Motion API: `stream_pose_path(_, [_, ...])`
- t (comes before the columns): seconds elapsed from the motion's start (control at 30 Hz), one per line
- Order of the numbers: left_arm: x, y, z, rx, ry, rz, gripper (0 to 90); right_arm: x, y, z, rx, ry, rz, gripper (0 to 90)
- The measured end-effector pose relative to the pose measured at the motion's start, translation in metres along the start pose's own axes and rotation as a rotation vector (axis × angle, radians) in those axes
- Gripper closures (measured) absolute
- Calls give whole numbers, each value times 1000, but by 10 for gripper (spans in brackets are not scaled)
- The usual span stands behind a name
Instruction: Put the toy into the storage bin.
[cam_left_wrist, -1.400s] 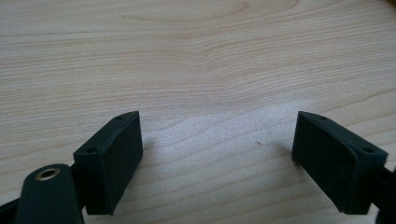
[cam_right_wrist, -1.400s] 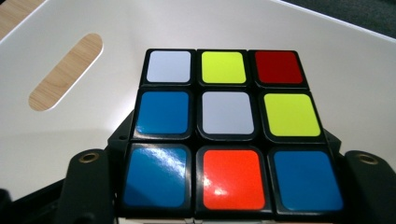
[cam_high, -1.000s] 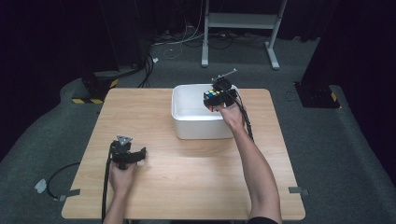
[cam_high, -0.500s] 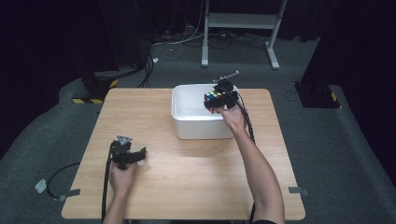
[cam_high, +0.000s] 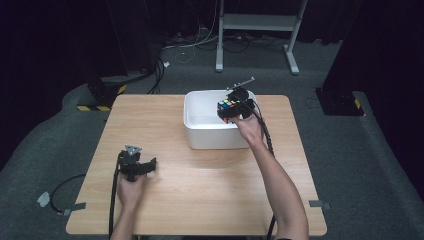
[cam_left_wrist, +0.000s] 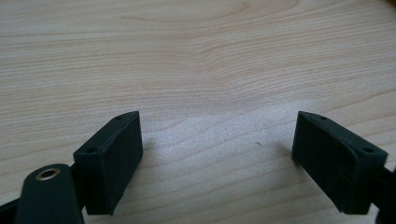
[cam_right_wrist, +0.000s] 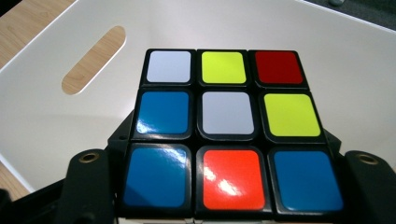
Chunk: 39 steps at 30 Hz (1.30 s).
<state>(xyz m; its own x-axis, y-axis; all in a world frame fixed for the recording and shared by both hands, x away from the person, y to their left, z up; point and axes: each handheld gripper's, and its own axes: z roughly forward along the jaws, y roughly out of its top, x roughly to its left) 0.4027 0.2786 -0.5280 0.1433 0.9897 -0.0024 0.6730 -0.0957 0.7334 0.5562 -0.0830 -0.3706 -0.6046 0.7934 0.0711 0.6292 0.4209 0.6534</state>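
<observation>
Cube: the puzzle cube (cam_right_wrist: 227, 130) sits between the jaws of the right gripper (cam_high: 234, 111), held tight, at the upper middle of the high view.
Cube and box: the cube hangs over the right side of the white box (cam_high: 200, 135), above its floor.
Inside the box: nothing that I can see.
Nearer hand: the right one.
Left gripper (cam_left_wrist: 219, 158): jaws wide apart, holding nothing, low over the table (cam_high: 170, 200), lower left.

**Around the table**

A wooden table (cam_high: 200, 190) stands on grey carpet (cam_high: 365, 165). Beyond its far edge are a metal stand (cam_high: 257, 22) and loose cables (cam_high: 195, 45); a yellow-black striped base (cam_high: 100, 97) sits off the far left corner.
</observation>
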Motion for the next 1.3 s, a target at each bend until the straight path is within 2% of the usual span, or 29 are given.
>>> stream_pose_path(0.27, [0,0,0,0,0,0,165,3,-5,-6,-23,12,6,338])
stream_pose_path(0.67, [0,0,0,0,0,0,166,12,-11,-8,-30,18,-20,338])
stream_pose_path(1.3, [0,0,0,0,0,0,165,8,-23,-12,-56,-9,-9,337])
